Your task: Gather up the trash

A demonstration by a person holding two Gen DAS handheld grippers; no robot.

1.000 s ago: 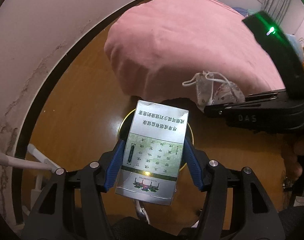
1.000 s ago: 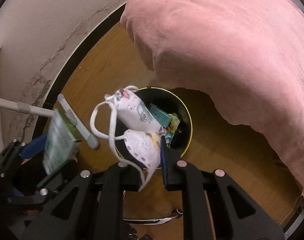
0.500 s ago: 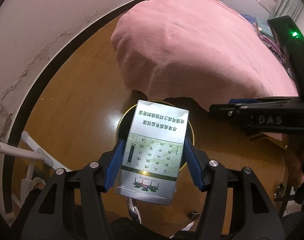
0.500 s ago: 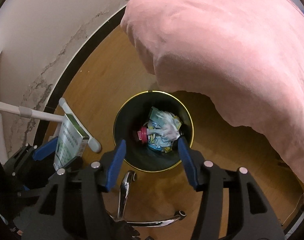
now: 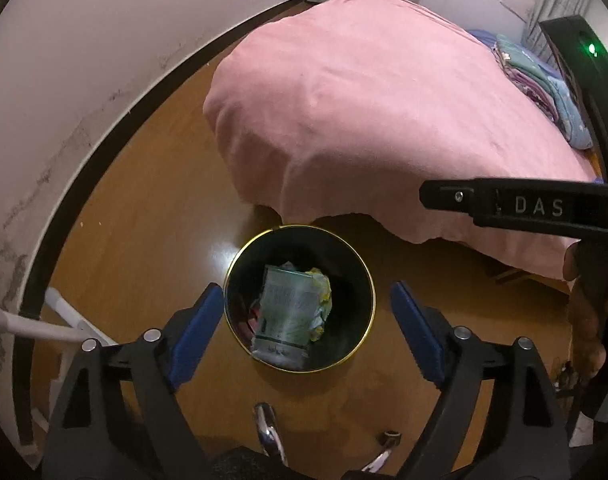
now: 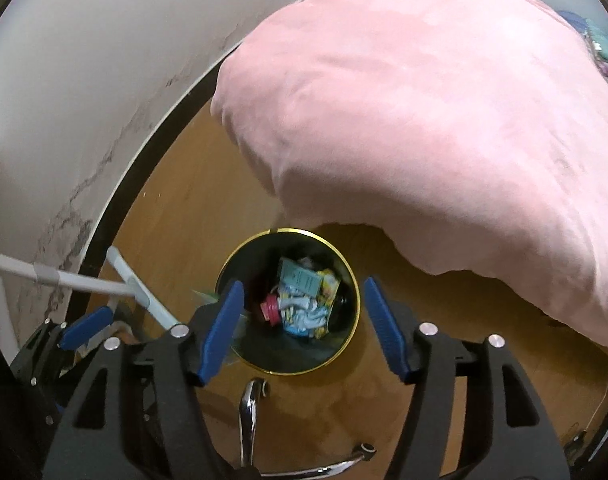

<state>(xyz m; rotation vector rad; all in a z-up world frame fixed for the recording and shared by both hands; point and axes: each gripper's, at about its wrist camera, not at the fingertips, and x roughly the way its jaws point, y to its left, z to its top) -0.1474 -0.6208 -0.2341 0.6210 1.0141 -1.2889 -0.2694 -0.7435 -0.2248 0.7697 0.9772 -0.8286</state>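
Note:
A black trash bin with a gold rim (image 5: pixel 367 276) (image 6: pixel 353 280) stands on the wooden floor below both grippers. My left gripper (image 5: pixel 305 328) is open and empty above it. The green and silver box (image 5: pixel 286 310), blurred, lies or falls in the bin mouth. My right gripper (image 6: pixel 304 324) is open and empty above the bin. In the right wrist view the bin holds mixed trash: a teal box (image 6: pixel 300 278), a white mask (image 6: pixel 300 312) and a red cap (image 6: pixel 270 306). The right gripper's body (image 5: pixel 519 208) shows at the right of the left wrist view.
A bed with a pink cover (image 5: pixel 367 120) (image 6: pixel 443 120) overhangs the floor just behind the bin. A white wall with a dark skirting (image 5: pixel 104 132) runs on the left. A white stand (image 6: pixel 84 284) leans at the left. Chrome chair legs (image 6: pixel 248 412) lie below.
My left gripper opened and let go of the green box, which dropped into the bin. My right gripper earlier opened and dropped the white mask into the bin, then rose slightly.

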